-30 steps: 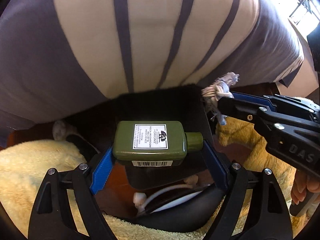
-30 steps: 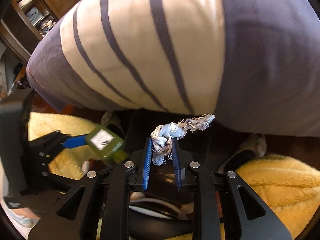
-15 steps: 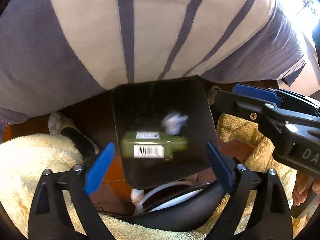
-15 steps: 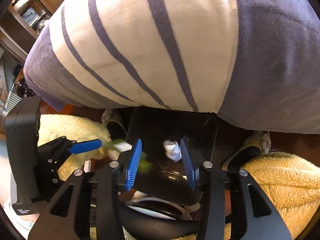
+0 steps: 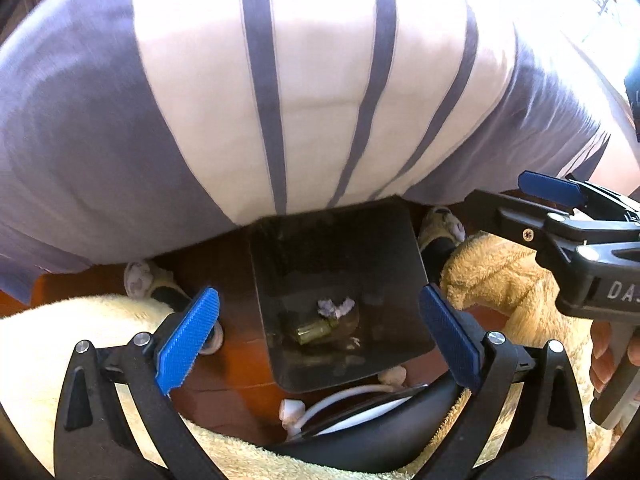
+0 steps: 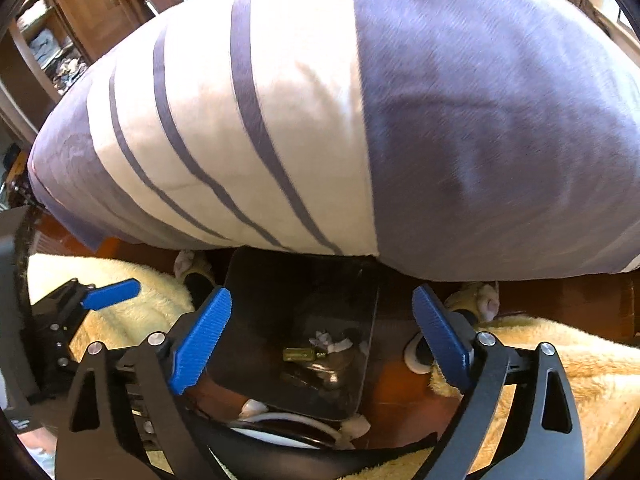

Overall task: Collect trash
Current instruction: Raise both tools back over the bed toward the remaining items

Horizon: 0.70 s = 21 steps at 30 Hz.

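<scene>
A black bin (image 5: 320,248) stands on the floor right under both grippers. At its bottom lie a green bottle (image 5: 316,330) and a crumpled white wad (image 5: 334,307). My left gripper (image 5: 318,340) hovers above the bin, its jaws opening wide with nothing between the blue pads (image 5: 188,344). My right gripper (image 5: 520,200) comes in from the right, beside the bin's far corner. In the right wrist view the bin (image 6: 260,292), the bottle (image 6: 300,354) and the wad (image 6: 328,340) sit below my right gripper (image 6: 320,340), whose jaws are also opening and empty. The left gripper (image 6: 108,292) shows at the left.
A person's purple and cream striped top (image 5: 280,100) fills the upper half, with slippered feet (image 5: 140,280) on either side of the bin. Fluffy yellow fabric (image 5: 500,280) flanks it. A black curved object with a white cable (image 5: 352,396) lies at the near side. A hand (image 5: 604,344) holds the right gripper's handle.
Both grippers opened. The green bottle left the left jaws and the white wad left the right jaws, and both dropped to the bottom of the bin. Both grippers rose slightly.
</scene>
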{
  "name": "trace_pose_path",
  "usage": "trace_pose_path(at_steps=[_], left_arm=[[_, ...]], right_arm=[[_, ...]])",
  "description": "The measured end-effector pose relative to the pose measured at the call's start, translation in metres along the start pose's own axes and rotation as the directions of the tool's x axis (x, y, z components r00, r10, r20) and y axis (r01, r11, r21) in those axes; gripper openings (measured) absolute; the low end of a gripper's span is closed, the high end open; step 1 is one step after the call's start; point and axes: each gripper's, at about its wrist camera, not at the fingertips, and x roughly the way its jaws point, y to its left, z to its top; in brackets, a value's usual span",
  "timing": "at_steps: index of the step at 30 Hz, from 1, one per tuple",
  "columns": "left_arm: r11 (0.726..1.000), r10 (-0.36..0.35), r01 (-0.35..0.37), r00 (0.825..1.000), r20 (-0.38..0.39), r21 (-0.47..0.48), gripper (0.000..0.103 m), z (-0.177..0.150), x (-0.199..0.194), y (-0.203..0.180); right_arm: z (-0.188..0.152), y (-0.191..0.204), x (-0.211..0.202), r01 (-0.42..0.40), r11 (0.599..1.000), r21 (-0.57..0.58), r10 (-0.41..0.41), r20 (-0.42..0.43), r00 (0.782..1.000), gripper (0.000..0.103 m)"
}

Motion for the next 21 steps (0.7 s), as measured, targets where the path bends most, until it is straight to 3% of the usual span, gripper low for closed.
trace_pose_path(at_steps=[8,11,21], left_arm=[[0.999,0.05,-0.05,0.992,0.116,-0.002,0.095,0.011,-0.043,0.007],[0.997,0.072,-0.072,0.984,0.162,-0.006,0.095,0.02,-0.061,0.011],[0.991,0.132,-0.128,0.956,0.261,-0.034,0.095,0.061,-0.102,0.037]], right_arm=[[0.016,-0.005,-0.04,0.022,1.0,0.01,-0.023,0.099,0.995,0.094],[0.028,-0.006,-0.058,0.042,0.999,0.013,-0.044,0.156,0.987,0.098],[0.066,-0.004,-0.088,0.076,0.997,0.003,-0.074,0.264,0.962,0.099]])
